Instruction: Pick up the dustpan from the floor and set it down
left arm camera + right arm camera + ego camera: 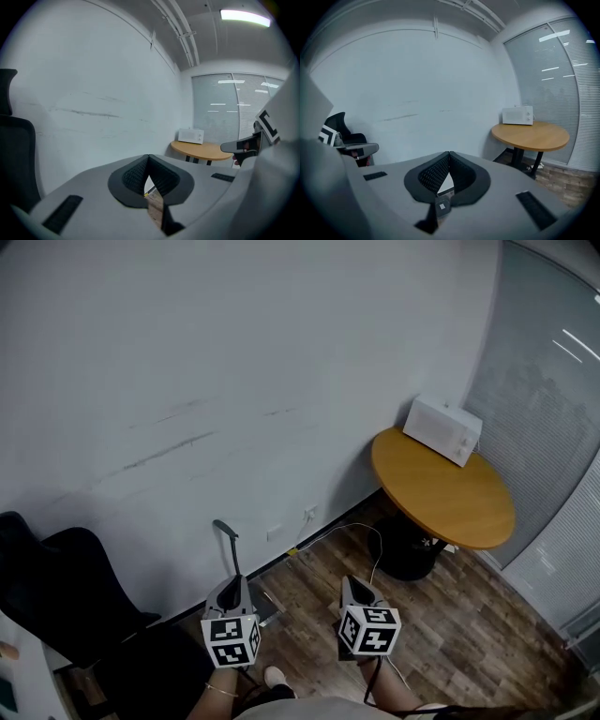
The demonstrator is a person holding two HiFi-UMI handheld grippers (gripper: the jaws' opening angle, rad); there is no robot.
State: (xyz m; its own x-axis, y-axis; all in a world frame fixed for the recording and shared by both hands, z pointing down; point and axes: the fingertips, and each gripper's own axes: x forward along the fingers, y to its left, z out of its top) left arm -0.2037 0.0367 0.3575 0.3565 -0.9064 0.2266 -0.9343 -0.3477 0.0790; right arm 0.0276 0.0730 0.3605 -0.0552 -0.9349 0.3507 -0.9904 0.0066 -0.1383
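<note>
Head view first: both grippers sit low in the frame, the left gripper [232, 585] at 7 o'clock and the right gripper [354, 585] at 5 o'clock, side by side but well apart, both aimed at the foot of the wall. And there's the dustpan [226, 529], a long-handled one, standing upright on the wood floor [469, 634] against the grey wall [234, 381]. It is just ahead of the left gripper at its 12 o'clock, with its lower part partly hidden behind that gripper, and nobody has hold of it. Up at 2 o'clock is a round wooden table [450, 502] with a white microwave [442, 430] at its far edge. A black chair [66, 596] fills the 8 o'clock corner, and a white cable [361, 529] trails over the floor between the dustpan and the table. Over to the left gripper view: the jaws are pressed together tip to tip at centre, with nothing between them. Only a sliver of floor shows under the pads [136, 176], and I can't pick out the dustpan here. The right gripper [240, 146] pokes in at 3 o'clock, with the table [201, 150] and microwave [191, 135] just beyond, and the chair [14, 154] is at 9 o'clock. Now the right gripper view: the jaws are together here too, tips meeting and holding nothing. The left gripper [351, 149] is at 9 o'clock with the chair [340, 123] behind it, and the table [532, 135] and microwave [517, 115] stand at 3 o'clock in front of the window blinds [562, 84].
</note>
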